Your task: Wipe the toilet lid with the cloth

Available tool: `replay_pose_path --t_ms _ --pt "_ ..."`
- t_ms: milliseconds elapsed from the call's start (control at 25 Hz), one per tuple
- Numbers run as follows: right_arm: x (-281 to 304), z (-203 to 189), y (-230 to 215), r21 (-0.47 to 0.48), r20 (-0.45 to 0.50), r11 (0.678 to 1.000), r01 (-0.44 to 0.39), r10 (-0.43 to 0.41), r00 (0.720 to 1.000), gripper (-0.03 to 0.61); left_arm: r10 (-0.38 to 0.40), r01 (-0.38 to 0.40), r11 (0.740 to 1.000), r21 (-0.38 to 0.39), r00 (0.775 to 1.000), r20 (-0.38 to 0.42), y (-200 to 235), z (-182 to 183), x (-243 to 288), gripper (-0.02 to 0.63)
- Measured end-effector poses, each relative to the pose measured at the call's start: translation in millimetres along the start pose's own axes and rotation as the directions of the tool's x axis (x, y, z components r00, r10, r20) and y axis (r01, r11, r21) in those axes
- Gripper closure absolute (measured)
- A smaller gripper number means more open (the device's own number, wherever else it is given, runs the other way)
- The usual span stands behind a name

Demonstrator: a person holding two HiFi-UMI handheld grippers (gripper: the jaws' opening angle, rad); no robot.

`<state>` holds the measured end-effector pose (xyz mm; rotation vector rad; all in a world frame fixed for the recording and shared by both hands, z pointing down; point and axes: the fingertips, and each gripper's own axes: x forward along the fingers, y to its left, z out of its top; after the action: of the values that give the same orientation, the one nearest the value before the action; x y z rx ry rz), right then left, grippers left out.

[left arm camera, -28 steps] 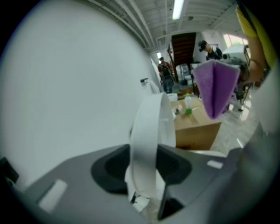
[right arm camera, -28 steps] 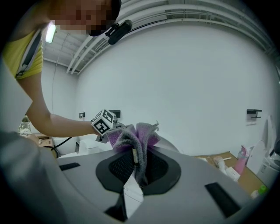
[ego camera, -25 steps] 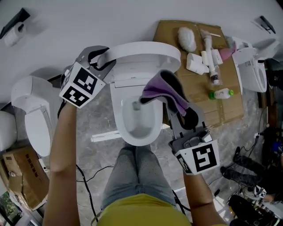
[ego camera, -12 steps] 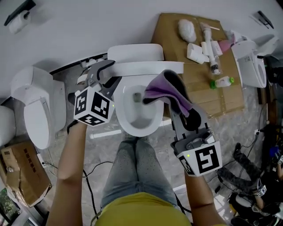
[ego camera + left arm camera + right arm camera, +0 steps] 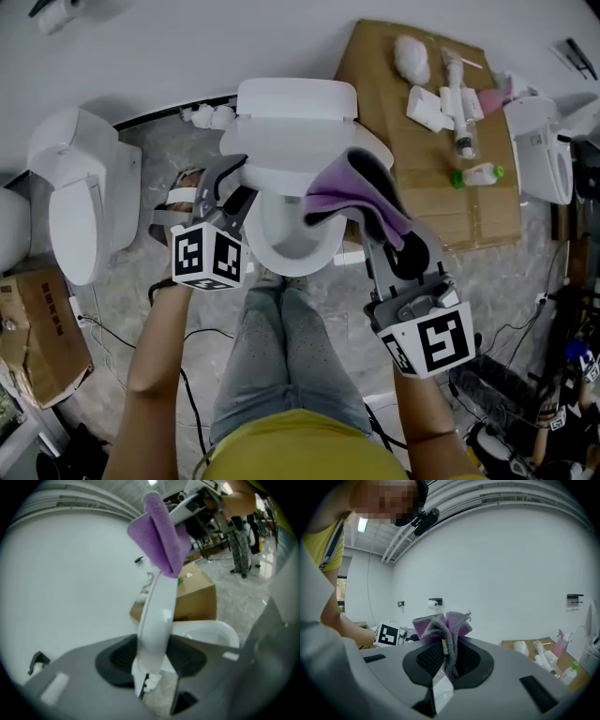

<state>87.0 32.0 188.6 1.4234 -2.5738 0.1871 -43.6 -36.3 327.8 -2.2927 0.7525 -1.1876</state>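
The white toilet lid hangs half lowered over the bowl. My left gripper grips the lid's left edge. In the left gripper view the lid stands edge-on between both pads of the left gripper, whose jaws are opening. My right gripper hovers right of the bowl, shut on a bunched purple cloth. The right gripper view shows the cloth pinched in the right gripper. The cloth also shows beyond the lid's top.
A second toilet stands at the left, a third at the far right. A cardboard sheet behind the right gripper carries bottles and parts. A box lies lower left; cables run over the floor. The person's legs face the bowl.
The lid has swung down from upright toward the bowl, with my left gripper moving down and nearer along with it. The right gripper and its cloth shifted slightly.
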Motion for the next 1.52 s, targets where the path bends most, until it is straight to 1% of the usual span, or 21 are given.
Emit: replay_pose_path --t_ms 200,360,520,600,720,800,880,960,1040,1120,1240,1320,1440,1520 --pt "-8.0 -17.3 0.8 0.016 -0.022 1.000 -0.024 0.025 0.999 0.529 -0.011 0.012 1.000 0.021 0.999 -0.036 -32.2 -5.6 -6.5 0.426" --pt "-9.5 -33.2 10.1 0.038 -0.046 0.999 -0.034 0.036 0.998 0.529 -0.057 0.058 0.998 0.031 0.997 -0.045 -64.6 -12.3 -12.6 0.416" --pt "-4.9 -42.3 22.6 0.049 -0.058 0.998 -0.035 0.037 0.998 0.529 -0.134 0.136 0.990 0.034 0.990 -0.050 -99.5 -21.6 -19.6 0.403" --pt "-2.6 -46.4 27.2 0.058 -0.060 0.998 -0.027 0.030 0.998 0.529 -0.180 0.181 0.983 0.022 0.983 -0.046 -117.8 -25.7 -22.3 0.400" --pt "0.6 -53.0 33.0 0.070 -0.063 0.997 -0.019 0.024 0.998 0.529 -0.253 0.253 0.967 -0.010 0.967 -0.036 -144.0 -32.4 -24.7 0.402" --pt "1.9 -57.4 35.7 0.076 -0.068 0.997 -0.017 0.023 0.997 0.529 -0.300 0.300 0.954 -0.015 0.953 -0.039 -158.6 -36.9 -25.0 0.400" --pt "2.9 -61.7 37.1 0.082 -0.075 0.997 -0.014 0.020 0.997 0.529 -0.350 0.350 0.937 -0.015 0.935 -0.048 -171.1 -41.2 -24.3 0.399" --pt "3.8 -66.6 38.7 0.088 -0.080 0.996 -0.011 0.018 0.997 0.529 -0.405 0.403 0.914 -0.033 0.913 -0.050 -183.5 -46.3 -23.1 0.393" --pt "4.7 -73.0 40.5 0.095 -0.087 0.995 -0.009 0.017 0.996 0.529 -0.460 0.456 0.886 -0.078 0.887 -0.040 -196.5 -52.6 -21.7 0.394" --pt "5.7 -79.9 41.4 0.101 -0.096 0.995 -0.007 0.016 0.995 0.529 -0.510 0.503 0.855 -0.130 0.860 -0.028 -208.7 -59.3 -19.5 0.426" --pt "7.2 -89.6 41.2 0.107 -0.110 0.994 -0.005 0.016 0.994 0.529 -0.567 0.555 0.815 -0.165 0.823 -0.032 -227.4 -69.3 -14.0 0.416" --pt "8.9 -98.4 40.6 0.110 -0.122 0.994 -0.005 0.019 0.992 0.529 -0.613 0.598 0.782 -0.178 0.789 -0.041 -241.4 -76.5 -8.0 0.411" --pt "11.6 -115.8 41.2 0.121 -0.147 0.993 -0.006 0.024 0.989 0.529 -0.679 0.664 0.729 -0.165 0.733 -0.046 -262.4 -86.7 -0.2 0.385" --pt "13.7 -125.9 41.7 0.128 -0.161 0.992 -0.007 0.028 0.987 0.529 -0.722 0.708 0.687 -0.167 0.691 -0.039 -273.4 -92.2 2.9 0.385"
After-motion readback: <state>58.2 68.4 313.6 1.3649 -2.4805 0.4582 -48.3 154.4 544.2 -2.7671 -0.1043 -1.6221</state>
